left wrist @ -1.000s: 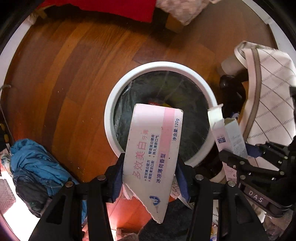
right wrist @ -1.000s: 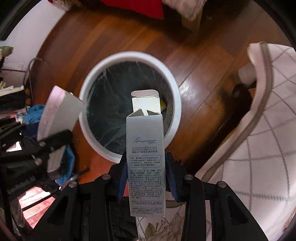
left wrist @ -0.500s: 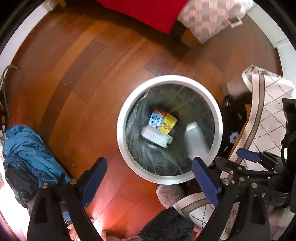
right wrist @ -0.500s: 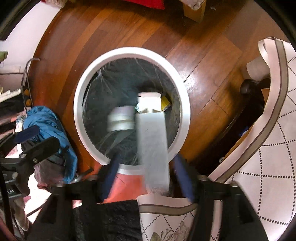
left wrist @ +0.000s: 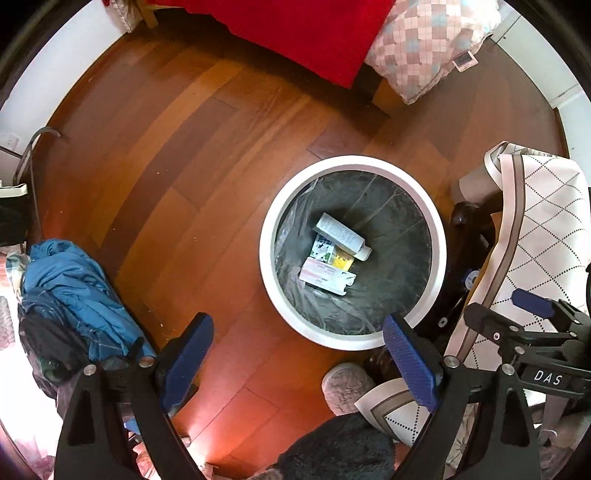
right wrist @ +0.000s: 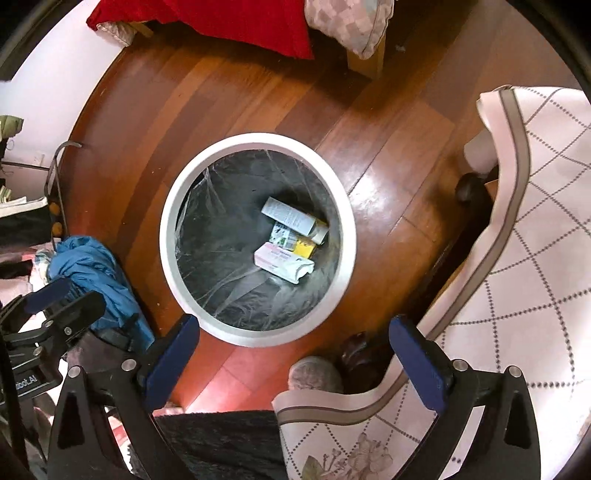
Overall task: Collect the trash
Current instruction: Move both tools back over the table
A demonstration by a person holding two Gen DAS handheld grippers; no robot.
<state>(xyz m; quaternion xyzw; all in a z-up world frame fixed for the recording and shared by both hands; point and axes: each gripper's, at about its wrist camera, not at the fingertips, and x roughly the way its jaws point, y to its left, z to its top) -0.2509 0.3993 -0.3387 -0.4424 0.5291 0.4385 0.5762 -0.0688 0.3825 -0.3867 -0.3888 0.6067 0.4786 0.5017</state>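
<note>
A round white trash bin (left wrist: 266,258) with a dark liner stands on the wooden floor; it also shows in the right wrist view (right wrist: 168,258). Inside lie a pink toothpaste box (left wrist: 325,277) (right wrist: 280,264), a tall white box (left wrist: 341,236) (right wrist: 290,219) and a small green-and-yellow carton (left wrist: 332,256) (right wrist: 295,243). My left gripper (left wrist: 297,345) is open and empty, high above the bin's near left rim. My right gripper (right wrist: 293,345) is open and empty above the bin's near rim.
A blue garment heap (left wrist: 70,291) (right wrist: 92,277) lies left of the bin. A quilted white cloth (left wrist: 535,229) (right wrist: 517,258) hangs over dark furniture on the right. A bed with a red blanket (left wrist: 303,29) and a checked pillow (left wrist: 428,40) lies beyond.
Both grippers opened and let go of their boxes. The pink box and the tall white box fell into the bin. Both grippers rose higher above it.
</note>
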